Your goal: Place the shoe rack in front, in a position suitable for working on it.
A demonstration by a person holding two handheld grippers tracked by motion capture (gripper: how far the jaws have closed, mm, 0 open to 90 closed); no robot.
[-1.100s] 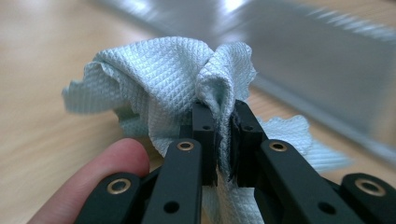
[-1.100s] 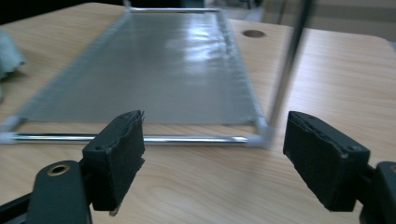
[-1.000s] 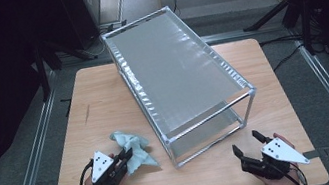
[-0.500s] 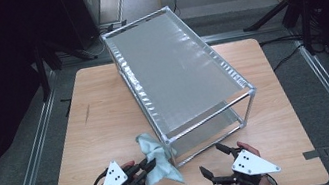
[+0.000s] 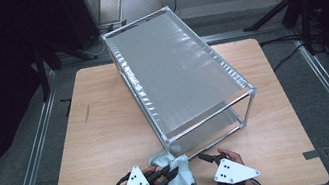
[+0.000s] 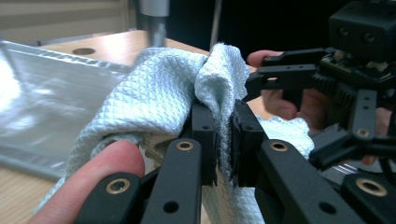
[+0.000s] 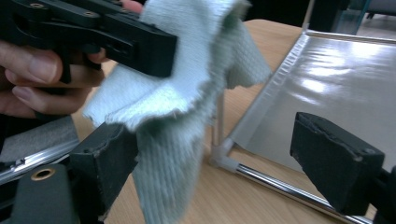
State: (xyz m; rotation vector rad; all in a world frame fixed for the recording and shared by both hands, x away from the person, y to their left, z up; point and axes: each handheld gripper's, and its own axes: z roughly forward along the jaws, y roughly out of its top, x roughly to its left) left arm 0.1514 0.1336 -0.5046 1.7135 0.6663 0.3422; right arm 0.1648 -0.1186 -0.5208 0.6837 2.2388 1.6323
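A pale blue-green waffle cloth [image 5: 178, 171] hangs bunched at the table's front edge, below the near corner of the box. My left gripper [image 5: 170, 174] is shut on a fold of the cloth [image 6: 163, 93], its jaws [image 6: 223, 140] pinching it from both sides. My right gripper [image 5: 197, 174] faces it from the right, close by. Its jaws have just been opening and stand wide [image 7: 222, 158]. The cloth [image 7: 187, 93] droops between them, next to the left pad [image 7: 109, 156], with no pad pressing on it. The left gripper [image 7: 116, 37] is seen above that.
A long box of metal bars covered in silvery sheet [image 5: 175, 75] lies diagonally across the wooden table [image 5: 103, 133]. Its near corner post [image 7: 218, 140] stands just behind the cloth. Dark floor rails run along both table sides.
The left gripper has carried the cloth rightward along the front edge, up to the box's near corner. The right gripper has come leftward to meet it, and the two now stand close together.
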